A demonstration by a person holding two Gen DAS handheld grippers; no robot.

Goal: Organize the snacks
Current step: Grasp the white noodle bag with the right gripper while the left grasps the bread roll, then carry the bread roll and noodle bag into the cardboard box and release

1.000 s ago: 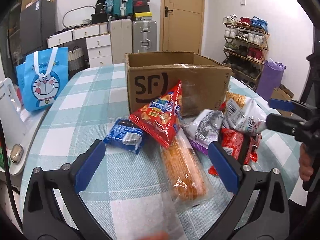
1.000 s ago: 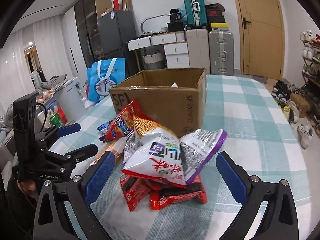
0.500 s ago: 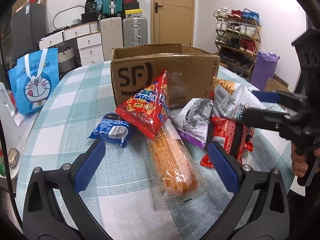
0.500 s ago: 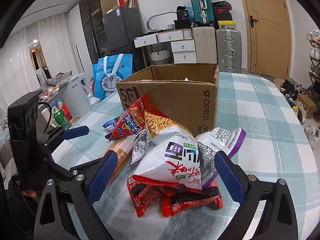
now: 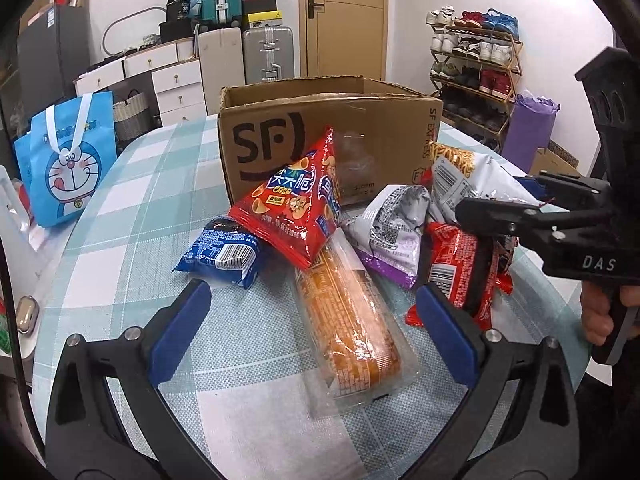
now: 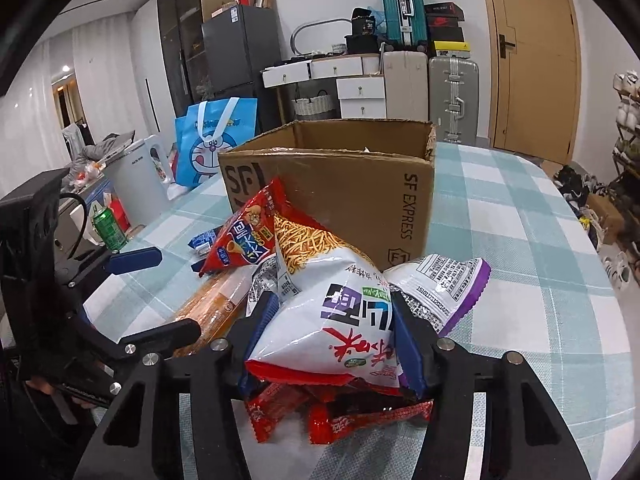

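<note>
A pile of snack bags lies on the checked table in front of an open cardboard SF box (image 5: 332,136) (image 6: 352,192). My right gripper (image 6: 334,340) is shut on the white noodle-snack bag (image 6: 332,304), which lies on top of the pile; it shows in the left wrist view too (image 5: 472,184). My left gripper (image 5: 316,328) is open and empty, its fingers either side of a long orange cracker pack (image 5: 348,320). A red triangular crisp bag (image 5: 296,208), a blue packet (image 5: 220,252), a purple-edged bag (image 5: 392,232) and red packets (image 5: 460,276) lie around.
A blue Doraemon bag (image 5: 68,160) stands at the table's left edge. A white kettle (image 6: 136,184) and a green can (image 6: 108,228) stand left of the table. Suitcases, drawers and a shoe rack (image 5: 476,72) stand beyond it.
My right gripper has moved forward and closed on the white noodle-snack bag. My left gripper has stayed open over the orange cracker pack, shifting slightly.
</note>
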